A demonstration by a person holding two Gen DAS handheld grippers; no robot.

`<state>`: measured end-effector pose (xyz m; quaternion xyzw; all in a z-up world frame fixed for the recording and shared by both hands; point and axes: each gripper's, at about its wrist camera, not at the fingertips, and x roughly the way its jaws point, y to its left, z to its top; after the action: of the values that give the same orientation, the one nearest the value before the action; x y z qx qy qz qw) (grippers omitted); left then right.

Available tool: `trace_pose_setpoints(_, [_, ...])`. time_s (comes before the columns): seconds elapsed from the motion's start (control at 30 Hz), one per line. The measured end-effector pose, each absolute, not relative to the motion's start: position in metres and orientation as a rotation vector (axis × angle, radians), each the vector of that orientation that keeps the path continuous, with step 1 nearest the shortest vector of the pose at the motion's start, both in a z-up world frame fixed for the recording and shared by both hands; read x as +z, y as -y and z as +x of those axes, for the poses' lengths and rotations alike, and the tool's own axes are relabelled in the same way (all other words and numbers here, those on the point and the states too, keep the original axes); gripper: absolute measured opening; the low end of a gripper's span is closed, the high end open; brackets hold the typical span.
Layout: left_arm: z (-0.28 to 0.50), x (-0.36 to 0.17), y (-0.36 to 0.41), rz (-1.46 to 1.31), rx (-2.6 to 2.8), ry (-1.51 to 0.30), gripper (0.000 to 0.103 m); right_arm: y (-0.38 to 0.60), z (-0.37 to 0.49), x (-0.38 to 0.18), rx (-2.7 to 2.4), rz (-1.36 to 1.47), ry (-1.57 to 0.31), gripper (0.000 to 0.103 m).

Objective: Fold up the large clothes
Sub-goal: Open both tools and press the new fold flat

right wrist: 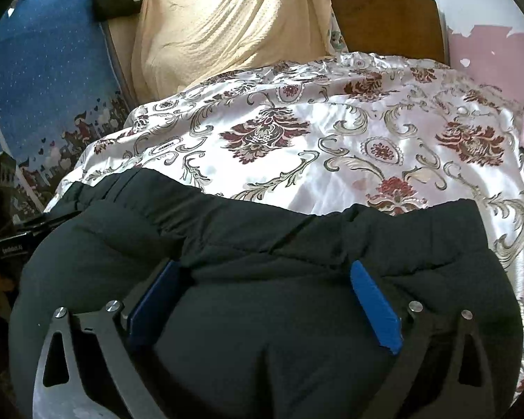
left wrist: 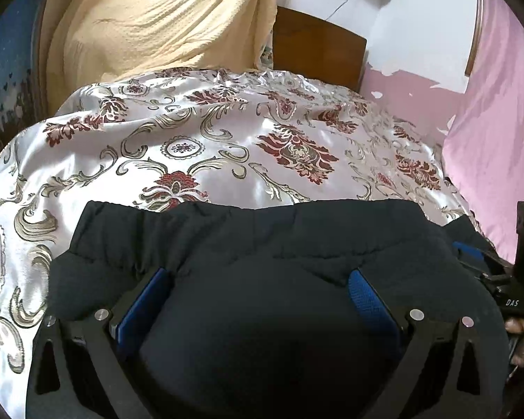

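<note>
A big dark puffy jacket (left wrist: pixel 262 244) lies on the near part of a bed. The bed has a shiny white bedspread (left wrist: pixel 209 139) with red flowers and swirly leaves.

The left claw (left wrist: pixel 258 300) stands wide, and a fat fold of the jacket bulges up between its blue pads (left wrist: pixel 143 307). The pads look like they touch the cloth, but I cannot tell if they squeeze it.

The right claw (right wrist: pixel 265 296) is wide too, with the jacket bunched between its two blue pads (right wrist: pixel 373 300). I cannot tell if it grips.

Far off hangs a yellow cloth (right wrist: pixel 227 17). Right of it is a brown headboard (right wrist: pixel 387 21).
</note>
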<state>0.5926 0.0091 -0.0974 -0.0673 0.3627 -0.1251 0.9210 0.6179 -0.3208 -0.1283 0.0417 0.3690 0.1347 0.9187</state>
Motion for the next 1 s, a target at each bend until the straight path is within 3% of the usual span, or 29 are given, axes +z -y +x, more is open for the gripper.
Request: trace_pose_setpoints(1.0, [0.592, -0.108, -0.012, -0.182, -0.275, -0.707, 0.103, 0.324, 0.619, -0.14, 0.292, 0.125, -0.741, 0.098])
